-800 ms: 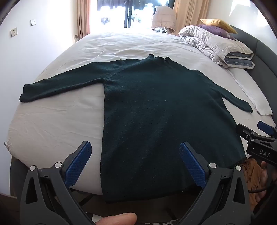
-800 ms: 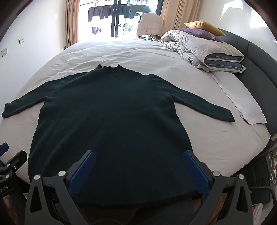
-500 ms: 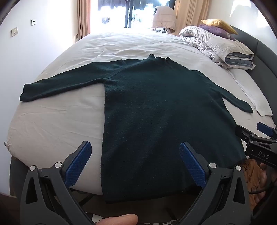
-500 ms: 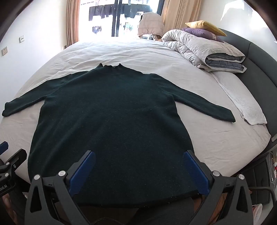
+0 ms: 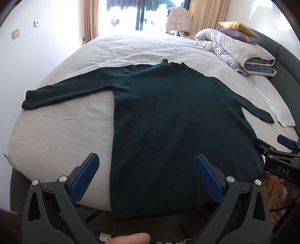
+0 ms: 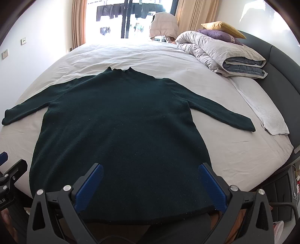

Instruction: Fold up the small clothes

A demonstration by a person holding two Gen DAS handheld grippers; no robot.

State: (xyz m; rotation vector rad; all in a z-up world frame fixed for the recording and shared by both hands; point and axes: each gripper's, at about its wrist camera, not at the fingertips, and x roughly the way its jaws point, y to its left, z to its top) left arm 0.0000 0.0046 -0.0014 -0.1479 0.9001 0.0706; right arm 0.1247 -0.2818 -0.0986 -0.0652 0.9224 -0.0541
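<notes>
The left gripper (image 5: 146, 165) is standing with its jaws spread wide and nothing between them, its blue pads (image 5: 85, 179) hanging above the near edge of the bed (image 5: 56, 135). Its left finger is sitting over bare sheet, its right finger over the lower part of the dark green sweater (image 5: 174, 120), so the sweater's left side edge is running up between the two fingers. No pad is touching the cloth. The right gripper (image 6: 150, 172) is also spread wide and holding nothing; both of its fingers are poised over the sweater's hem area, the right one near the lower right corner, and the hem is draping over the bed's edge just below them.

The sweater is lying flat on the light sheet, collar pointing away toward the window (image 6: 127, 16), both sleeves stretched out sideways. Beyond its right sleeve a folded white towel (image 6: 266, 116) is lying, and farther back a rolled duvet (image 6: 221, 50) is carrying purple and yellow pillows.
</notes>
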